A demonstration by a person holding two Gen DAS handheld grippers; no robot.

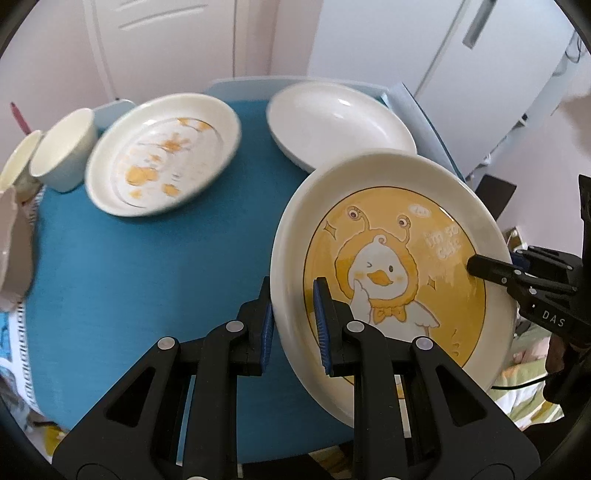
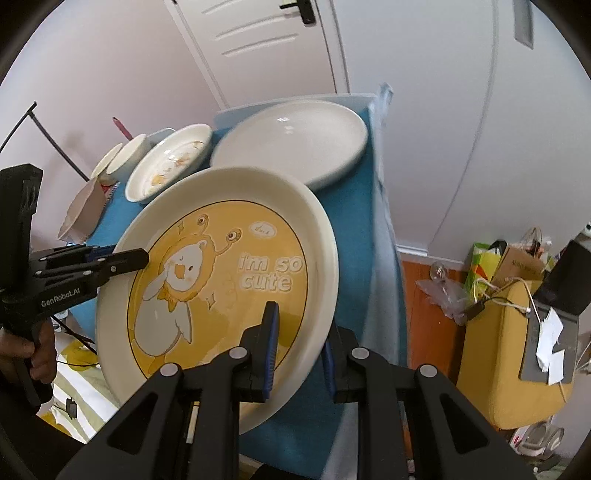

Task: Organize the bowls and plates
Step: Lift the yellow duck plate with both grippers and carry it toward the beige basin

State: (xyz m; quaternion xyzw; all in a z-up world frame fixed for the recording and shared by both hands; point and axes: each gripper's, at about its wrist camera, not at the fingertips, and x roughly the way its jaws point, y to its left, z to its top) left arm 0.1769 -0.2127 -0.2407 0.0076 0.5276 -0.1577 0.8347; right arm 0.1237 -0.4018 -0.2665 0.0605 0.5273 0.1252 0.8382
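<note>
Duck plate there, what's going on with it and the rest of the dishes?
A person holds the duck plate by opposite rims, left claw and right claw both shut on it, tilted above the blue table. Behind it sit a plain white plate, a patterned plate and two cups, none stacked yet.

Home room, panelled white door (image 2: 258, 33), pink walls, crockery on blue-covered table (image 1: 147, 266), cluttered floor

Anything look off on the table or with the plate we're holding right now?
Duck plate is tilted above the blue table, both hand-held grippers pinching opposite rims. Patterned dish shows orange marks, print or residue, unclear. Nothing spilled or broken.
</note>
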